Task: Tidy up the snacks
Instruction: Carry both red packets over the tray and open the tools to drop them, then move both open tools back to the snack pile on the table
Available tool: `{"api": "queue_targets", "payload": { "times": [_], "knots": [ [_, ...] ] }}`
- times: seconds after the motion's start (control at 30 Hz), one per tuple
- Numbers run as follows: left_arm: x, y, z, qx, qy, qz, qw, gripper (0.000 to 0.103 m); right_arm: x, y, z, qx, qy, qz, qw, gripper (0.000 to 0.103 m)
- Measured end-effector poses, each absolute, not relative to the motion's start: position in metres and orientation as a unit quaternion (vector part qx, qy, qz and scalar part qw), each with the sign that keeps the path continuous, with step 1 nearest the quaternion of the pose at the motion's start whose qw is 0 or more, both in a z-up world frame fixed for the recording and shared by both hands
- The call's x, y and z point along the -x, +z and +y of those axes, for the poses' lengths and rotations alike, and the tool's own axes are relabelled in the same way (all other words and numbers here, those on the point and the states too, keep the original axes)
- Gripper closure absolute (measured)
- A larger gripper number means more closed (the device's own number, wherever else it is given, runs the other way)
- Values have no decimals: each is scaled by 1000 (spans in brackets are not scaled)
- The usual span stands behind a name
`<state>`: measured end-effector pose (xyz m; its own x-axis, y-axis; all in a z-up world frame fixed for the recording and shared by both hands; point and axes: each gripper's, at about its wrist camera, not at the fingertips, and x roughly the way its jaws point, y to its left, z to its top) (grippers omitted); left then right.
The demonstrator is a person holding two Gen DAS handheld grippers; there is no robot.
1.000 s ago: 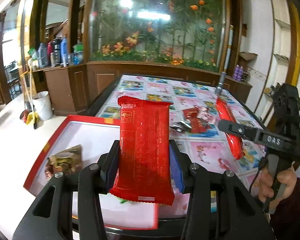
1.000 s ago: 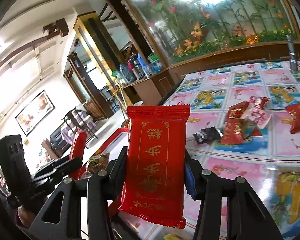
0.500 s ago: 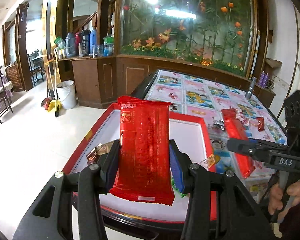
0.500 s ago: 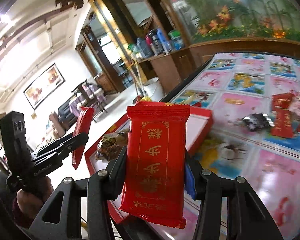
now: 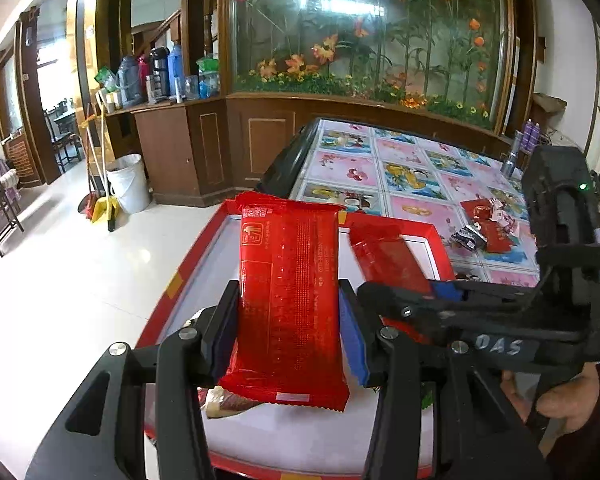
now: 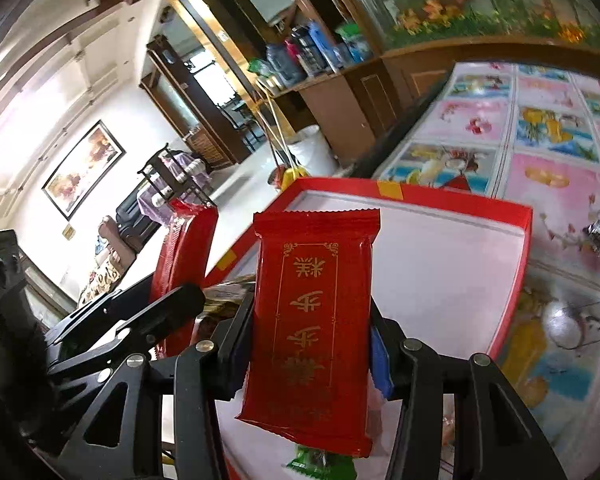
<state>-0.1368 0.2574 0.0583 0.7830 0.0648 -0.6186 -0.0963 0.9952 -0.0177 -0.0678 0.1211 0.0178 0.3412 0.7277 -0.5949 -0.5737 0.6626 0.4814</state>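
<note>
My left gripper (image 5: 286, 332) is shut on a red snack packet (image 5: 288, 296) and holds it over the red box with a white inside (image 5: 412, 232). My right gripper (image 6: 306, 344) is shut on a second red packet with gold characters (image 6: 312, 320), also over the box (image 6: 440, 264). Each gripper shows in the other's view: the right one (image 5: 480, 316) crosses close beside the left, its packet (image 5: 388, 260) next to mine; the left one (image 6: 140, 320) sits at the lower left with its packet (image 6: 184, 252). Small snacks (image 5: 228, 404) lie in the box beneath.
Loose snacks (image 5: 488, 228) lie in a heap on the table's picture-patterned cloth (image 5: 412, 176), right of the box. A green wrapper (image 6: 320, 460) lies in the box under my right gripper. A white bucket (image 5: 128, 184) and wooden cabinet stand beyond the table's left edge.
Both grippers have moved left and lower over the red box, still holding their packets. The right gripper has come close beside the left.
</note>
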Motion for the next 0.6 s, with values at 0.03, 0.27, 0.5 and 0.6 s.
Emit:
{"api": "queue_targets", "payload": {
  "times": [0.03,0.27,0.5,0.6],
  "knots": [
    [135,57,257,23,43,329,943,58,67,16,124,-92,396,414,814,54],
    [124,54,252,-7,68,350,934,41,58,22,111,-103,371,410,827,42],
    [142,63,239,7,56,339,939,30,50,48,47,-131,339,363,858,39],
    [149,65,218,-8,39,333,942,30,44,51,15,-153,319,353,866,39]
  ]
}}
